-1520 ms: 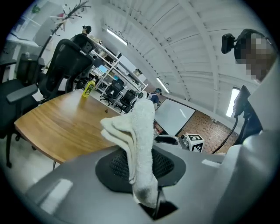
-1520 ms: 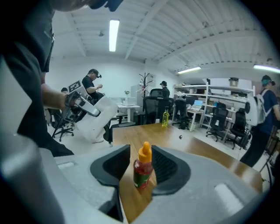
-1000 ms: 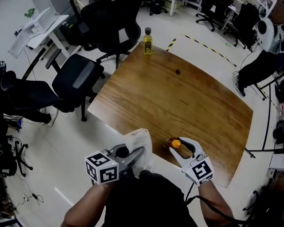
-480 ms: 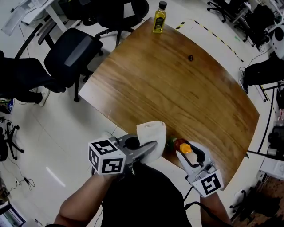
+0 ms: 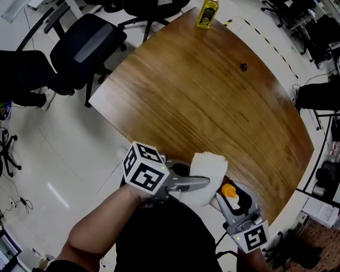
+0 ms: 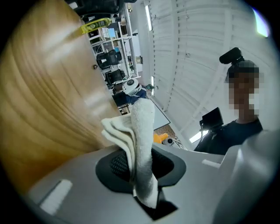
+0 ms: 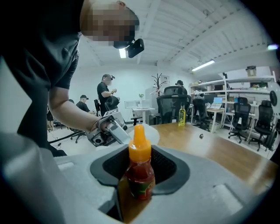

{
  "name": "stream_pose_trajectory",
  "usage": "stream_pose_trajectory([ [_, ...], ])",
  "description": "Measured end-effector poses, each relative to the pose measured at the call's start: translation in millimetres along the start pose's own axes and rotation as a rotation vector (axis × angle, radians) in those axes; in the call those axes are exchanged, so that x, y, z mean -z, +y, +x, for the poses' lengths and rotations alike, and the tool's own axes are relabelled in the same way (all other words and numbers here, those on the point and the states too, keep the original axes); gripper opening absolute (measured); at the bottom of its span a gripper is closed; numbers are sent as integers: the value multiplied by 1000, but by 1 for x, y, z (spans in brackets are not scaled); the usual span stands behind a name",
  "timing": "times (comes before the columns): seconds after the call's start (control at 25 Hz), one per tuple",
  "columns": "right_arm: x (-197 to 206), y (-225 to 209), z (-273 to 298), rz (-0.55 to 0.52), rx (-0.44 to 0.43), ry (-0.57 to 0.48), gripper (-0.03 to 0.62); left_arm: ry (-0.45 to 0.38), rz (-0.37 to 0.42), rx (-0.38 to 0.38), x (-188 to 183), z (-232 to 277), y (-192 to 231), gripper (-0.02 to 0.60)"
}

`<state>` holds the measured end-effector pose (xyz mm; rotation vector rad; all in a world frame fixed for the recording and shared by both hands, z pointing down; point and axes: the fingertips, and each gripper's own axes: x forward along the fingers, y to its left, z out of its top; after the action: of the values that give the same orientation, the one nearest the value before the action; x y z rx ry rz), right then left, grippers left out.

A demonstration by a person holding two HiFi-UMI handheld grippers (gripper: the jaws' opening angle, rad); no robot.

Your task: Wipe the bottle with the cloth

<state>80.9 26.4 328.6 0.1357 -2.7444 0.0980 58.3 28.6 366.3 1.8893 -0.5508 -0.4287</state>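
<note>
A small red sauce bottle with an orange cap (image 7: pixel 140 170) stands upright between my right gripper's (image 7: pixel 141 177) jaws, which are shut on its body. In the head view only the bottle's cap (image 5: pixel 228 190) shows, just off the table's near edge, in the right gripper (image 5: pixel 234 195). My left gripper (image 5: pixel 204 184) is shut on a folded white cloth (image 5: pixel 210 169) that sticks out past its fingertips. The cloth (image 6: pixel 141 140) sits right beside the bottle's cap (image 6: pixel 158 138) and looks to be touching it. From the right gripper view, the left gripper (image 7: pixel 114 130) is just behind the bottle.
The wooden table (image 5: pixel 202 101) stretches ahead, with a yellow bottle (image 5: pixel 207 13) at its far corner and a small dark object (image 5: pixel 243 67) further right. Black office chairs (image 5: pixel 87 45) stand to the left. Several people (image 7: pixel 106 94) stand in the background.
My left gripper has carried the cloth rightwards up to the bottle's cap. The right gripper still holds the bottle and has dropped slightly towards my body.
</note>
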Motion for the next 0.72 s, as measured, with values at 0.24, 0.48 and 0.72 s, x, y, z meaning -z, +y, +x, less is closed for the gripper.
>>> stream_pose_trajectory([
  [0.24,-2,1,0,1,0,-7,137,76,17,-5,-1,7,9,98],
  [0.48,-1,0,0,12,12,-12,137,105,42,-120,-3,10,37,98],
  [0.72,2,1,1,9,18,-18,137,152,104,-260,3,8,57,95],
])
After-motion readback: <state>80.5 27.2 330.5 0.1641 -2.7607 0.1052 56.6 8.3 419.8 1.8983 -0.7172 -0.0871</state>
